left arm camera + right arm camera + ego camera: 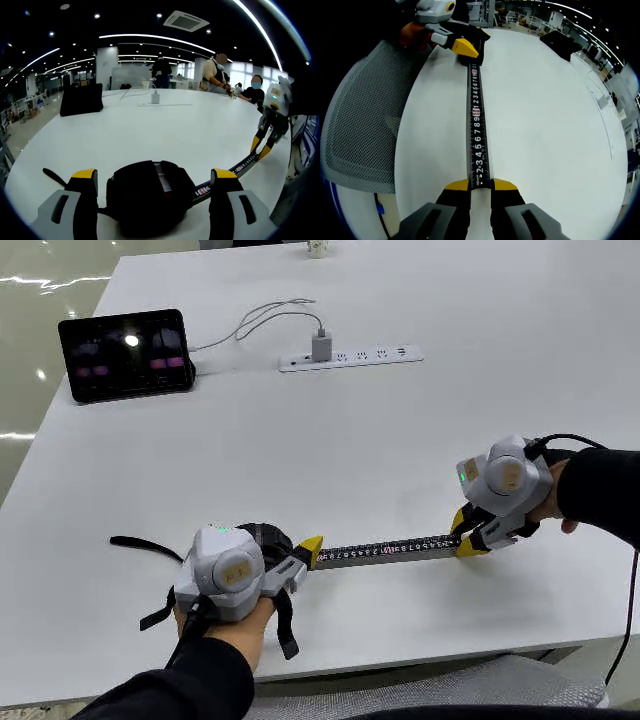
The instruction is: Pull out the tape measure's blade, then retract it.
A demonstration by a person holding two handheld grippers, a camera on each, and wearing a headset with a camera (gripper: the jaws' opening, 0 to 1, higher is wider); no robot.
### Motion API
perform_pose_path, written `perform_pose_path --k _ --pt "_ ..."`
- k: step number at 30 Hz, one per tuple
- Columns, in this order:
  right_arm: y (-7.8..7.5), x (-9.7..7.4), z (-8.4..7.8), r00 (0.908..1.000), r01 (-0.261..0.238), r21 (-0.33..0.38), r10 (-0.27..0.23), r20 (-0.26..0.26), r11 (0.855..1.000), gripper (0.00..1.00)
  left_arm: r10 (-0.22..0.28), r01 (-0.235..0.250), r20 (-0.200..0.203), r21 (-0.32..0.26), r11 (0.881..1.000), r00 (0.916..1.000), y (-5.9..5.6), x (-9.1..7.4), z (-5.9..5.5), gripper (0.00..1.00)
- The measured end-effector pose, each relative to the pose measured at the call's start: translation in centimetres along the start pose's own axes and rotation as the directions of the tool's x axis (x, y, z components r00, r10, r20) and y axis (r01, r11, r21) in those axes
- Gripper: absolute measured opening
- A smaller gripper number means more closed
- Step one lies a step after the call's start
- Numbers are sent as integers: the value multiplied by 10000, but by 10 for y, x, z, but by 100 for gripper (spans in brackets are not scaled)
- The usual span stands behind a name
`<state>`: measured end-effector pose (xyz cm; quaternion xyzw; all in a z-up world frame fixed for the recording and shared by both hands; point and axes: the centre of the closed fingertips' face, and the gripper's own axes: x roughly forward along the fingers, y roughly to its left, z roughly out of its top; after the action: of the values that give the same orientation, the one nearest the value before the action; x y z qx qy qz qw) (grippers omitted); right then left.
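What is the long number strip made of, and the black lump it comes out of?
The blade looks like thin painted metal, probably: dark, flat, faintly shiny, with white printed numbers, and it runs dead straight. The case looks like dull black plastic or rubber, rounded at the edges; which one, I cannot tell.

White rectangular tabletop (400, 440), as I see it from the head view. At my 10 o'clock, near the left edge, sits a black flat tablet with a glowing screen (127, 354). At 12 o'clock lies a white power strip (350, 357) carrying a white charger plug (321, 344); a pale thin cable (265, 315) loops from it to the tablet. Toward 7 o'clock rests the black rounded tape measure case (262, 540), its black strap (140, 544) trailing toward 9 o'clock. Its dark numbered blade (385, 550) lies flat, running toward 3 o'clock.
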<state>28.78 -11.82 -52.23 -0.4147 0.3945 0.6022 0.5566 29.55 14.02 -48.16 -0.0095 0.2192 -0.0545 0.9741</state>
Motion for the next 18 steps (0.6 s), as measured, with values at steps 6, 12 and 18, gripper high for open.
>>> perform_pose_path --k 6,12,18 --pt "-2 1 0 10000 -10 666 5 73 9978 11 392 -393 -206 -37 9992 9990 11 -1 -5 76" --pt "-1 1 1 9999 15 688 -22 106 9976 11 224 -207 -550 319 9993 9982 5 -2 -9 71" --pt "-3 2 -1 9997 62 764 -80 228 9971 10 119 -73 -840 550 9985 9964 3 -2 -10 65"
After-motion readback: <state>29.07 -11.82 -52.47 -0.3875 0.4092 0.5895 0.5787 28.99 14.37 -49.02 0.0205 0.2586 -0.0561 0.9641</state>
